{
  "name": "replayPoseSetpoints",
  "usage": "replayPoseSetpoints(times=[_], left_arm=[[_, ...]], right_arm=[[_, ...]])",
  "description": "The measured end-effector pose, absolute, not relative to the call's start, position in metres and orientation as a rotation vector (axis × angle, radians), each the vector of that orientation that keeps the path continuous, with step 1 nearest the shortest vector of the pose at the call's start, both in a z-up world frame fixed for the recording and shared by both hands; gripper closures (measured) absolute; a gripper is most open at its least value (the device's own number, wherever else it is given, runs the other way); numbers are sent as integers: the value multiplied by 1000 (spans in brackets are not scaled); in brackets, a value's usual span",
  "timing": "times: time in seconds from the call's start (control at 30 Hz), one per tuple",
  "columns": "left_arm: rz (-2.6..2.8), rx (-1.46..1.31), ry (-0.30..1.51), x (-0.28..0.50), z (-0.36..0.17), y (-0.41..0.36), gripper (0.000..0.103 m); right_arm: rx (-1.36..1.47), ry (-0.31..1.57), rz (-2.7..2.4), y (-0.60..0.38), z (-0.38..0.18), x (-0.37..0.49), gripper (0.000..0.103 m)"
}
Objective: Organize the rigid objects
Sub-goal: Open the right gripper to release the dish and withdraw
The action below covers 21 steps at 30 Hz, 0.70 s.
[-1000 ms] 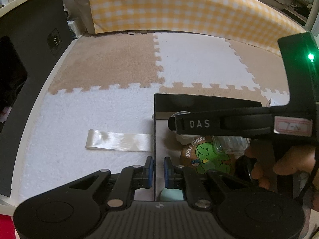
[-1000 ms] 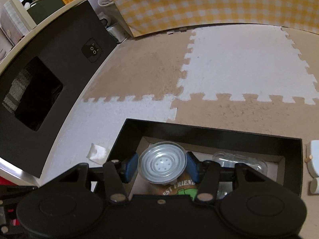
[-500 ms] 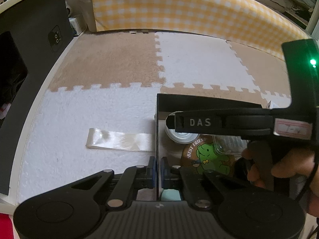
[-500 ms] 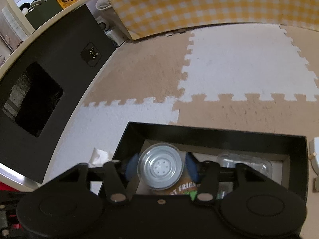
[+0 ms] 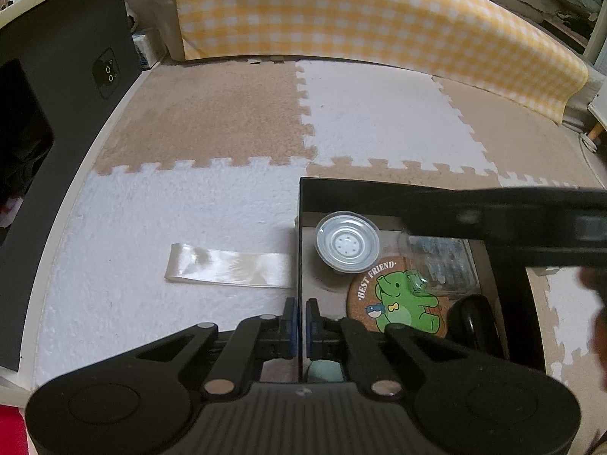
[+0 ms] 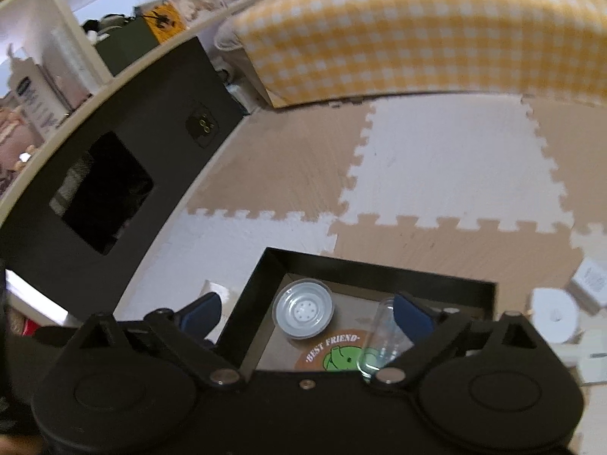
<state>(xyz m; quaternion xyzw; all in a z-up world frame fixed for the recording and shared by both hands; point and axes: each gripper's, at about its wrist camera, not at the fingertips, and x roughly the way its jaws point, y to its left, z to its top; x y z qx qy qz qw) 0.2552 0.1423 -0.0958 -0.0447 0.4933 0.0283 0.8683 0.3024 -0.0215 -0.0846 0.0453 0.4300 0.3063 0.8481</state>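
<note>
A black open box [image 5: 379,189] [image 6: 364,265] lies on the foam mat. Inside it lie a small clear lidded cup [image 5: 347,244] [image 6: 303,311], a round cork coaster with a green elephant [image 5: 398,303] [image 6: 334,352], a clear plastic case [image 5: 440,261] and a black object [image 5: 472,322]. My left gripper [image 5: 299,326] is shut on the box's left wall near its front corner. My right gripper [image 6: 303,313] is open wide above the box, holding nothing, with the cup lying between and below its fingers.
A clear plastic strip [image 5: 227,269] lies on the white mat left of the box. A black panel [image 5: 57,113] stands at the left. A yellow checked cushion [image 5: 360,19] runs along the back. White items [image 6: 554,314] lie to the right of the box.
My right gripper opened, let the cup drop into the box's back left corner, and rose away. My left gripper closed fully on the box wall.
</note>
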Motion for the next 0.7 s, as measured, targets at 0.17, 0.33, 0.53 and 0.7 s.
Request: replayPoseSetpoints(times=[0.17,0.33,0.53,0.7], left_arm=[[62,-92,1033,255,-96,142,100],[63,-87,1033,255,-96,142,100],[66,-78,1036,255,-96,141,100],[69,-74,1038,255,-96,140,100]], right_arm=[[64,880,664,-42,-63,288,3],[46,845,660,-71,-45,276,1],[45,816,566,-120,-37,275,0],[46,804,440,-162,-45,286,0]])
